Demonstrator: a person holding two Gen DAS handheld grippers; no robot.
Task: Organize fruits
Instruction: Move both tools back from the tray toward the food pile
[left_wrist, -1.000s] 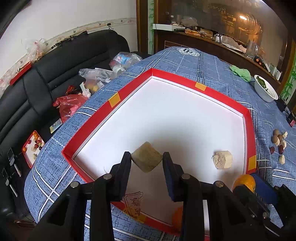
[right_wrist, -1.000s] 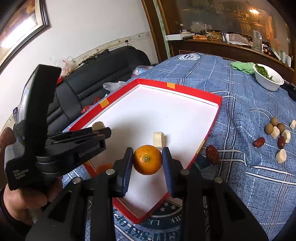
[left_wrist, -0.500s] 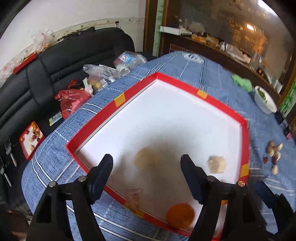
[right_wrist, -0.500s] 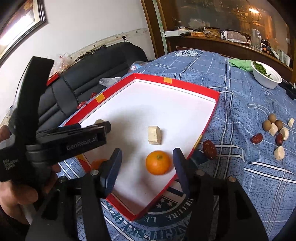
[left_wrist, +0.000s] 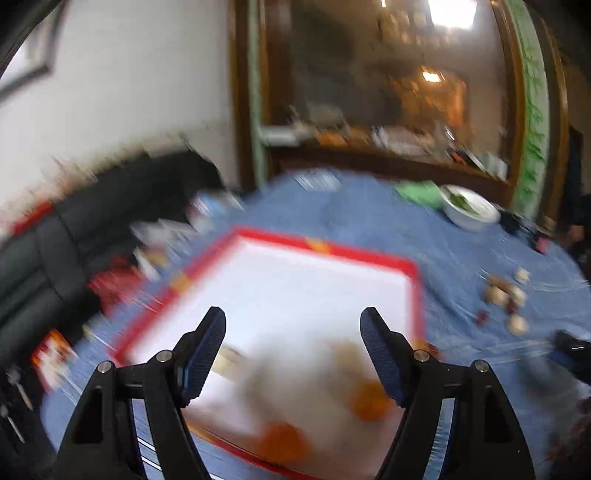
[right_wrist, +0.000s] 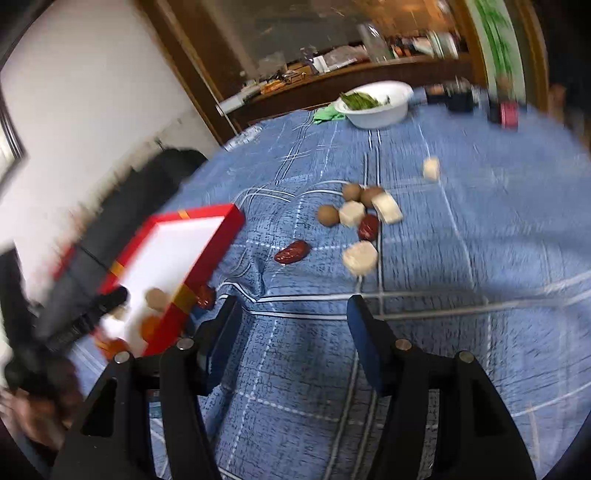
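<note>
The red-rimmed white tray (left_wrist: 325, 246) lies on the blue tablecloth and holds two oranges (left_wrist: 371, 400) (left_wrist: 282, 441) and pale chunks (left_wrist: 229, 362), all blurred. My left gripper (left_wrist: 293, 352) is open and empty above the tray's near part. My right gripper (right_wrist: 293, 338) is open and empty over bare cloth right of the tray (right_wrist: 218, 243). Ahead of it lie loose fruits: a red date (right_wrist: 292, 252), another date (right_wrist: 368, 227), brown round fruits (right_wrist: 328, 215) and pale chunks (right_wrist: 360, 256). One more date (right_wrist: 205, 296) sits by the tray's edge.
A white bowl of greens (right_wrist: 376, 103) and a green cloth (right_wrist: 327, 114) stand at the table's far side. A black sofa (left_wrist: 55, 236) with bags lies left of the table. A dark cabinet (left_wrist: 369, 92) is behind. The left hand (right_wrist: 33, 391) shows at the right wrist view's left edge.
Both grippers opened and dropped their loads in the tray: the left its brown chunk, the right its orange. The right gripper then swung right toward the loose fruits. The left lifted back.
</note>
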